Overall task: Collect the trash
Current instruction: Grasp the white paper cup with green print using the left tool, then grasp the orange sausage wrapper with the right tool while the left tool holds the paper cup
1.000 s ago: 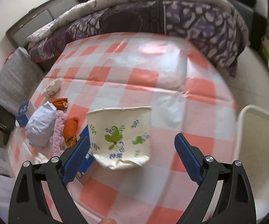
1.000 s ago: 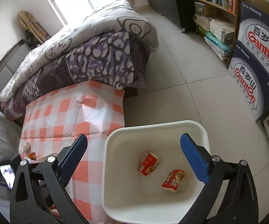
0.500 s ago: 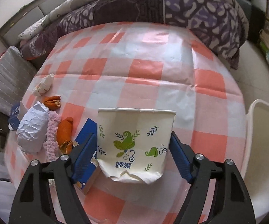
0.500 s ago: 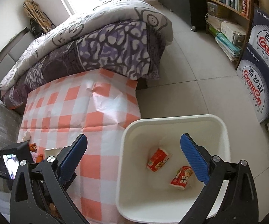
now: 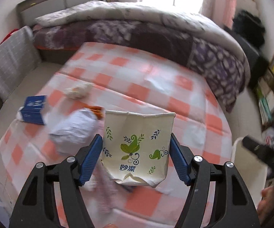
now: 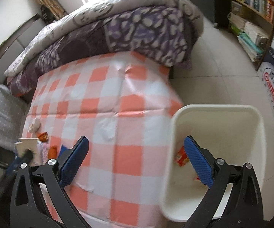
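Left tongs closing on "妙潔" paper bag; right tongs wide, empty.

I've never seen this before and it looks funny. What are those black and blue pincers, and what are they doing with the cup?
Those are two claws that a person holds, one in each hand. Each has a camera looking along its fingers, so you get one picture per claw. The left claw is closing its blue pads on a crumpled paper cup. The right claw is open and empty. Below is a checked cloth with more trash: a white bag, a blue box and a tissue wad. The white bin beside it already holds red wrappers.
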